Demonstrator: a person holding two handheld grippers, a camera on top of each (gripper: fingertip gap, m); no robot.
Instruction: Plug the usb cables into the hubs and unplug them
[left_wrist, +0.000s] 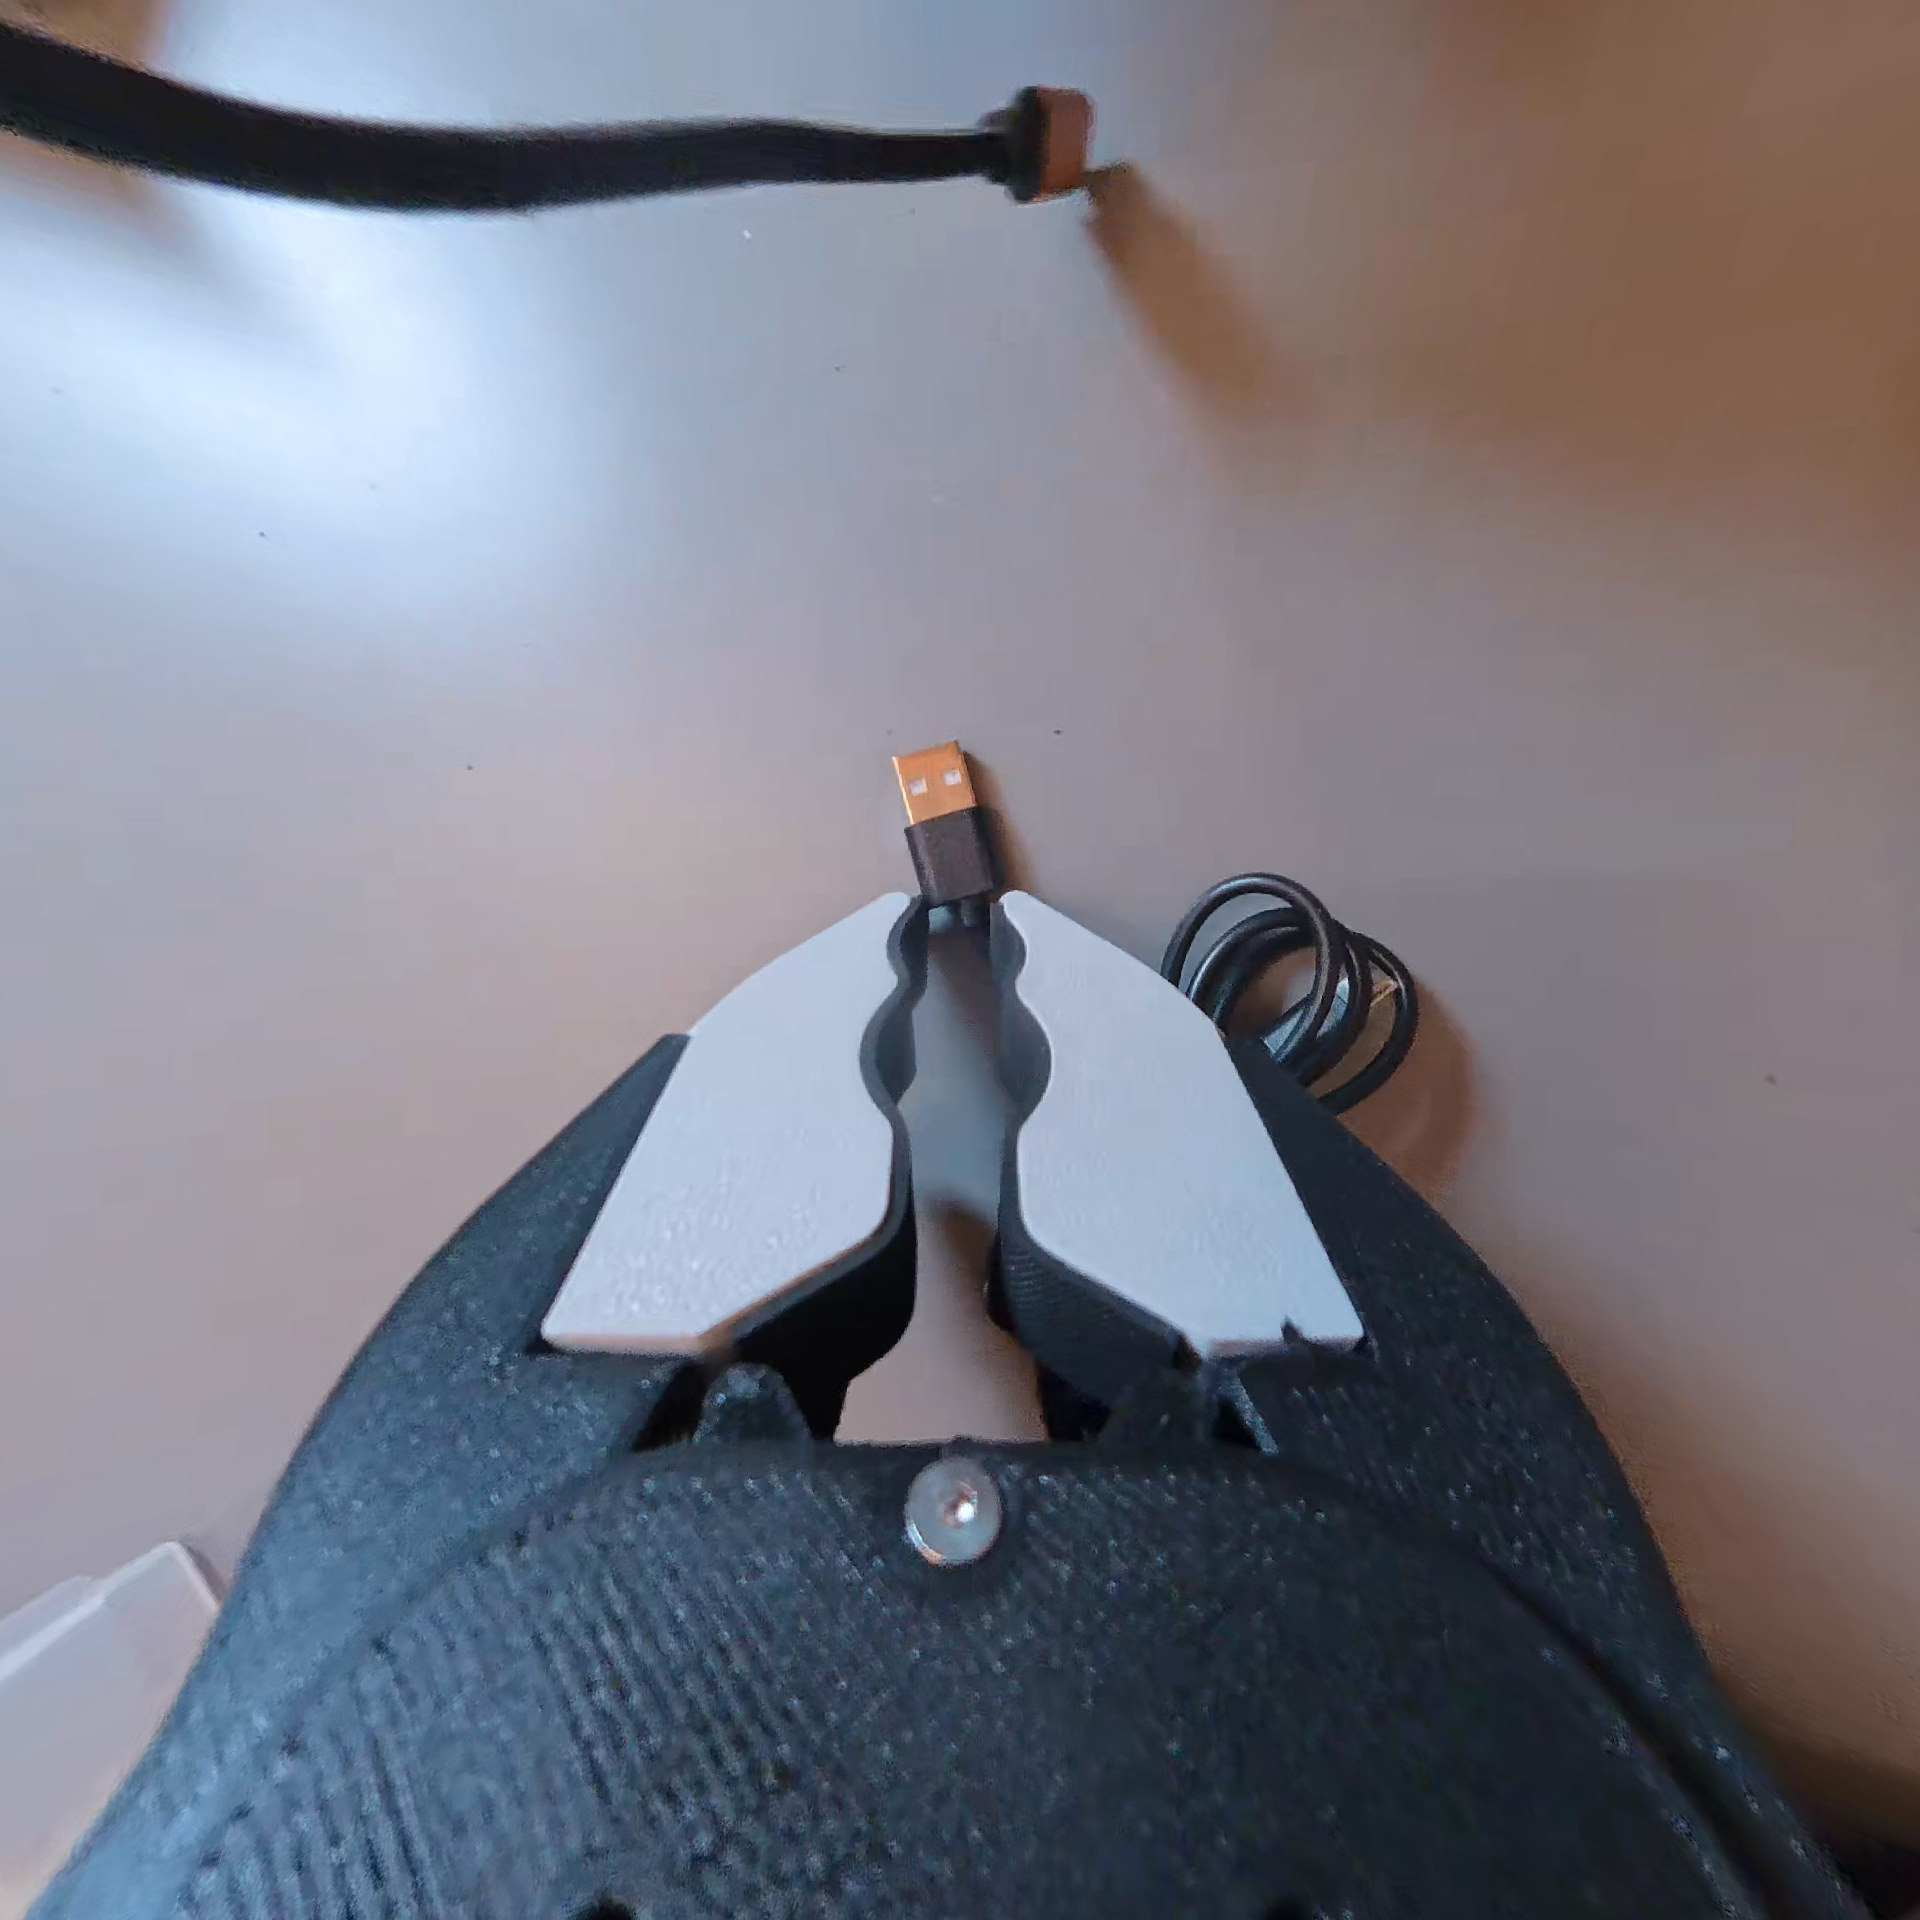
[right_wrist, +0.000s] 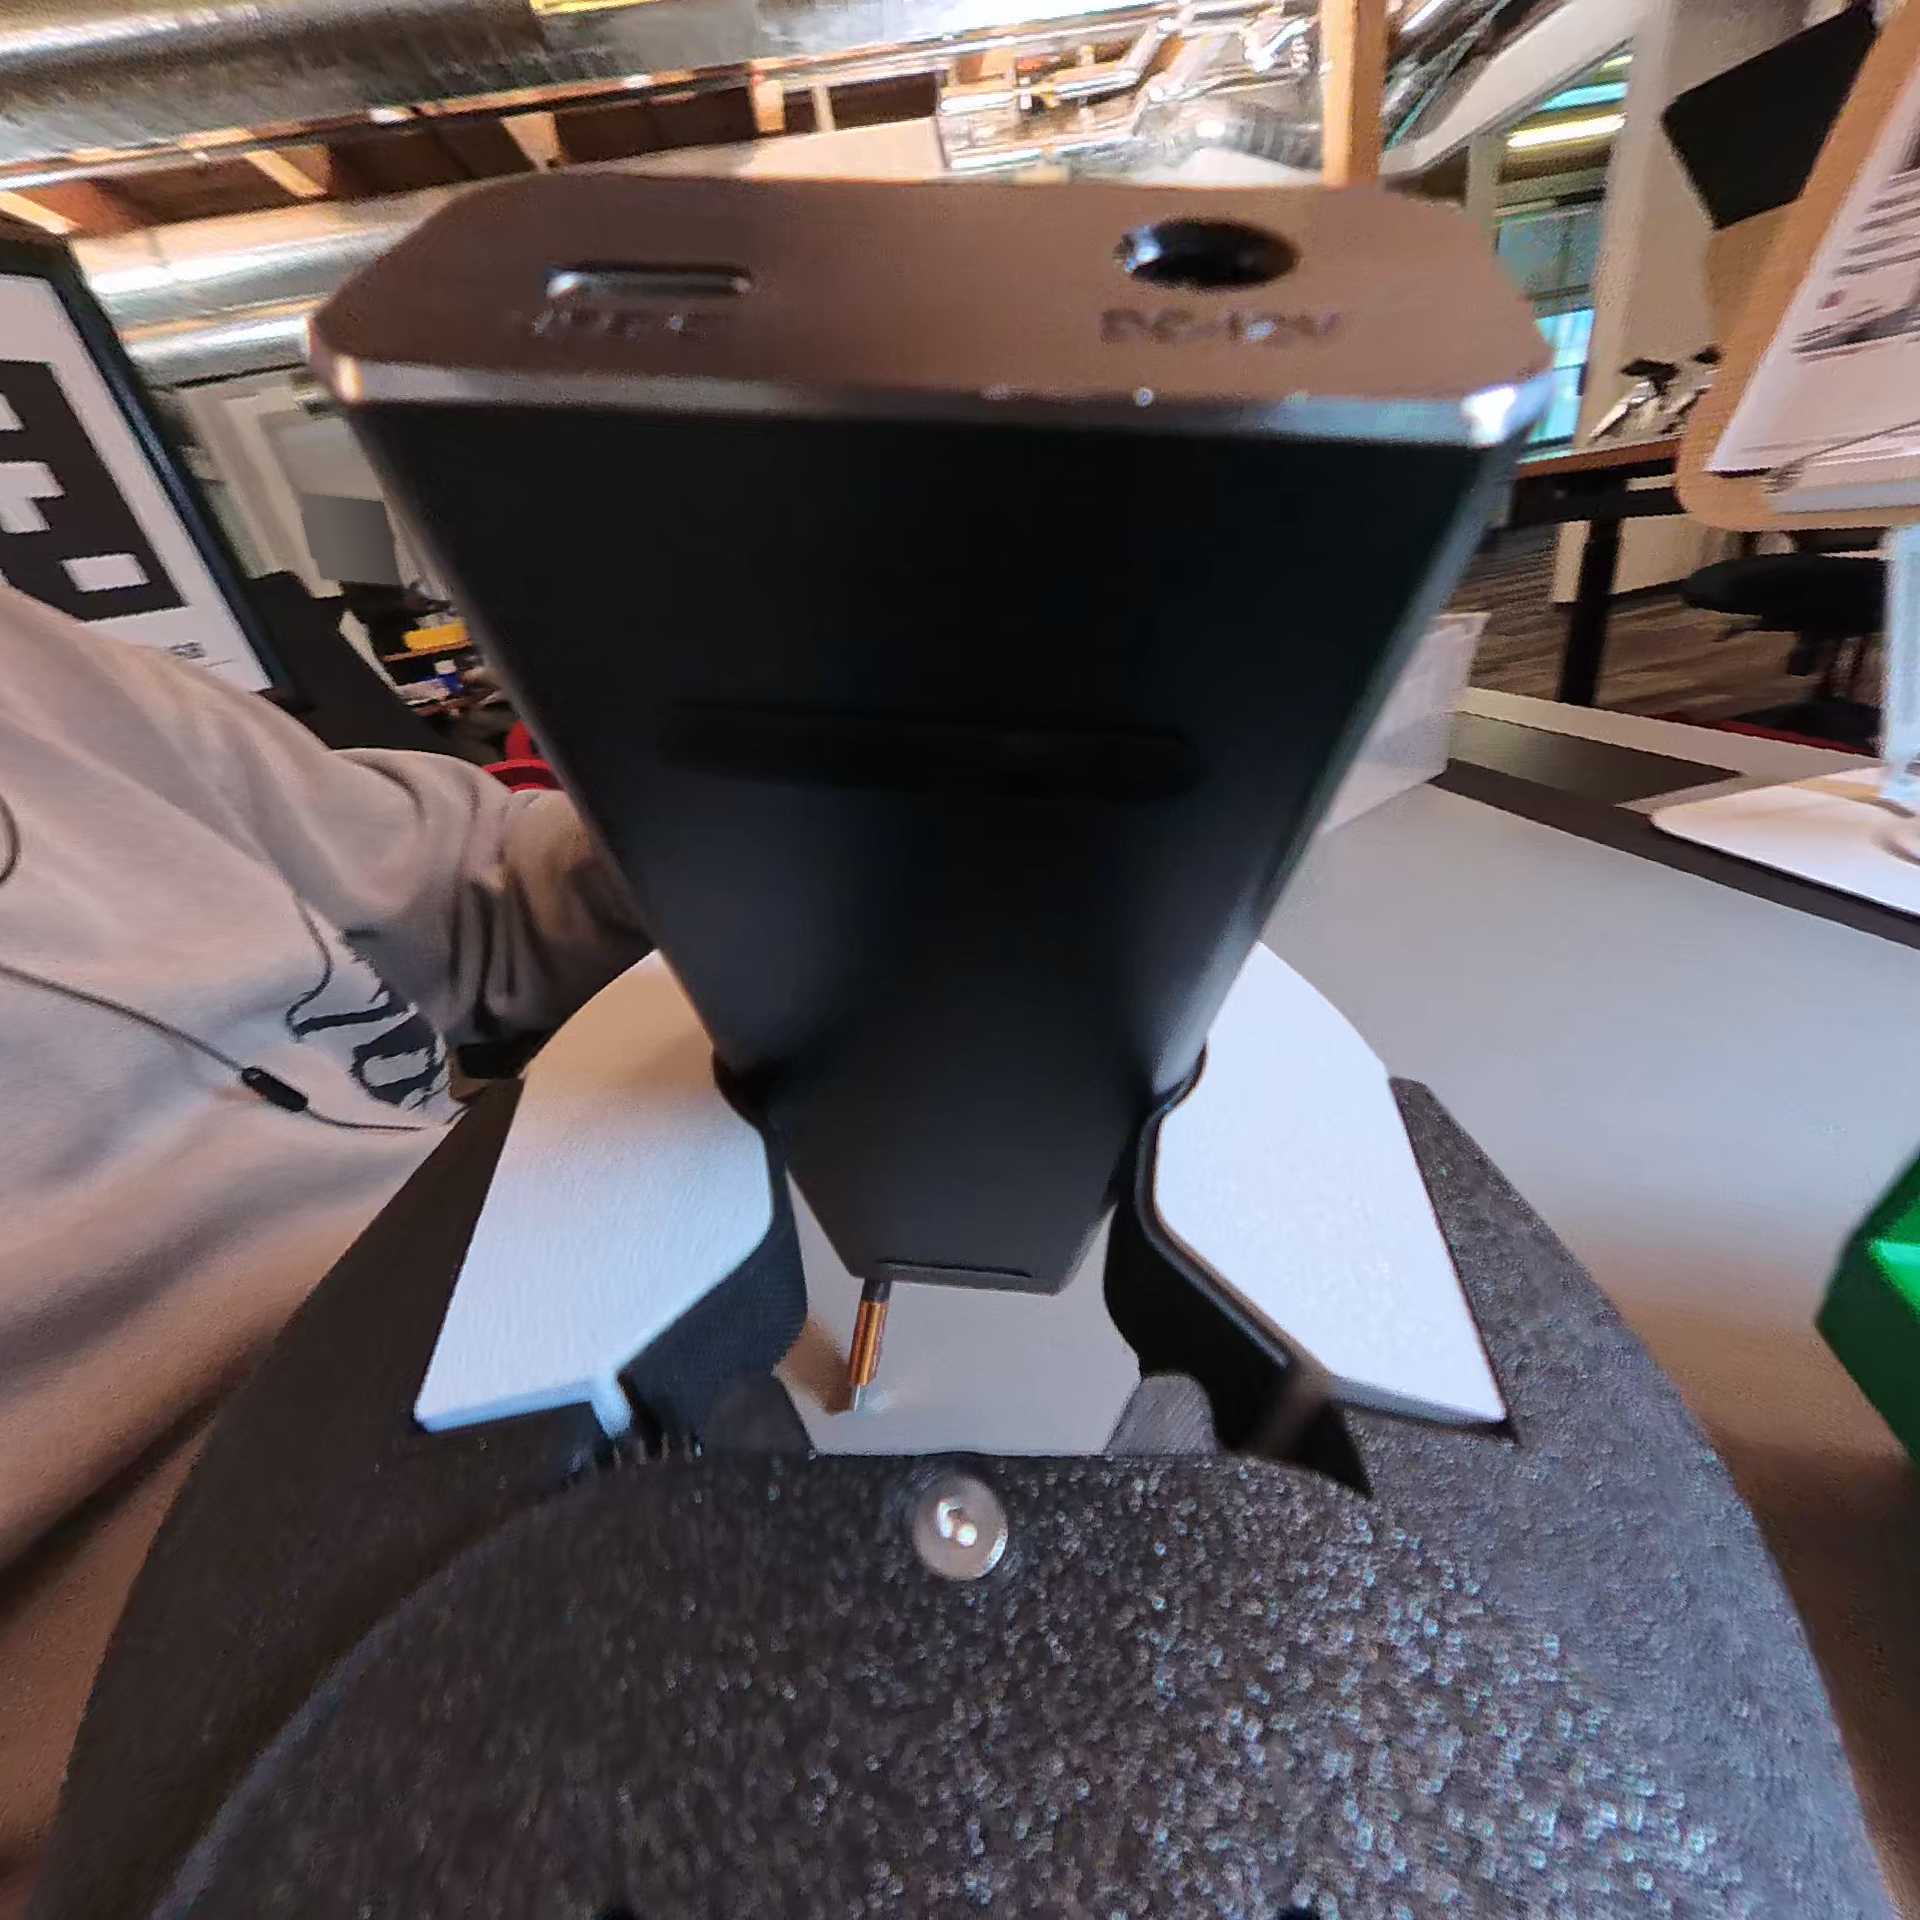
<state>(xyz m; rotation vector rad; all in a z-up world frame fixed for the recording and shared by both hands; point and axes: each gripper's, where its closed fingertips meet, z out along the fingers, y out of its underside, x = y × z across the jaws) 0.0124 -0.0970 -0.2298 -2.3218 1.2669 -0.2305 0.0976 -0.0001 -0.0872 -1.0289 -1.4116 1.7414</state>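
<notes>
Ahead of the left gripper (left_wrist: 956, 914) the grey counter (left_wrist: 520, 623) lies wide and bare, plenty of room to move. Its jaws are narrow, pinched on the rear of a USB plug (left_wrist: 940, 826) that juts forward with its metal tip free. Just right of the fingers sits a coiled black cable (left_wrist: 1309, 987); far off, a blurred black braided cable (left_wrist: 468, 166) crosses the top left and ends in another connector. A clear box corner (left_wrist: 94, 1642) shows bottom left. Up in the air, the right gripper (right_wrist: 956, 1101) holds the dark hub (right_wrist: 935, 675) upright between its jaws, filling the view; a grey sleeve (right_wrist: 260, 883) sits left, a green object (right_wrist: 1881, 1320) at the right edge, office beyond.
</notes>
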